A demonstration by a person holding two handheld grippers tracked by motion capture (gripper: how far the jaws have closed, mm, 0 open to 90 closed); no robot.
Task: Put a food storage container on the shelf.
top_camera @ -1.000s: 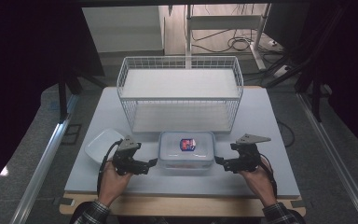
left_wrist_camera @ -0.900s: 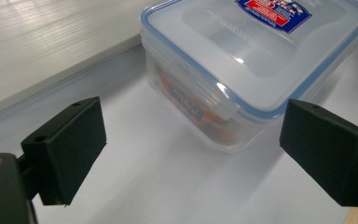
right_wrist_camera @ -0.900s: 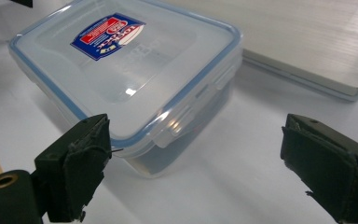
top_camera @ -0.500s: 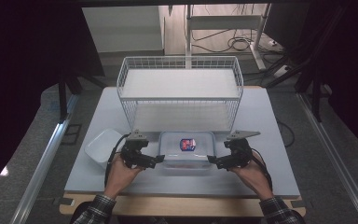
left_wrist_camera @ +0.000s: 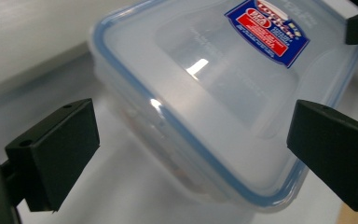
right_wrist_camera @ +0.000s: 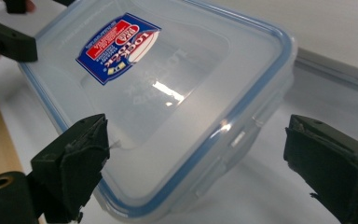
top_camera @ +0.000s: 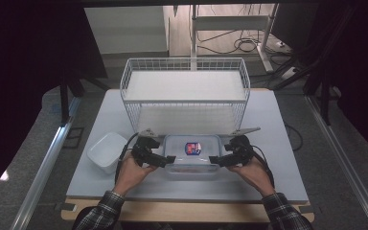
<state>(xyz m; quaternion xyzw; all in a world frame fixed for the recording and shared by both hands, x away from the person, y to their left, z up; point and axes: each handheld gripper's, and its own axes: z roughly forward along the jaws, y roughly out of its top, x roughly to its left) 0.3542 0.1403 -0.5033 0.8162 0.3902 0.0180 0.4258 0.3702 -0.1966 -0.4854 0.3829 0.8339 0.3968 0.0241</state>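
Clear container (top_camera: 191, 154) between wide-open left gripper (top_camera: 167, 159) and right gripper (top_camera: 214, 161) — high view adds wire basket (top_camera: 184, 91).

A pale table (top_camera: 278, 158) carried a wire basket (top_camera: 184, 91) toward its far edge, a lidded clear container (top_camera: 192, 154) near the front edge, and a white tub (top_camera: 106, 151) at the left edge.

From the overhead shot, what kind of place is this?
Probably a lab or data-collection workstation, not a kitchen: a bare grey table holding just a wire basket and a lidded plastic container, with loose cables on the floor behind and metal rails flanking it.
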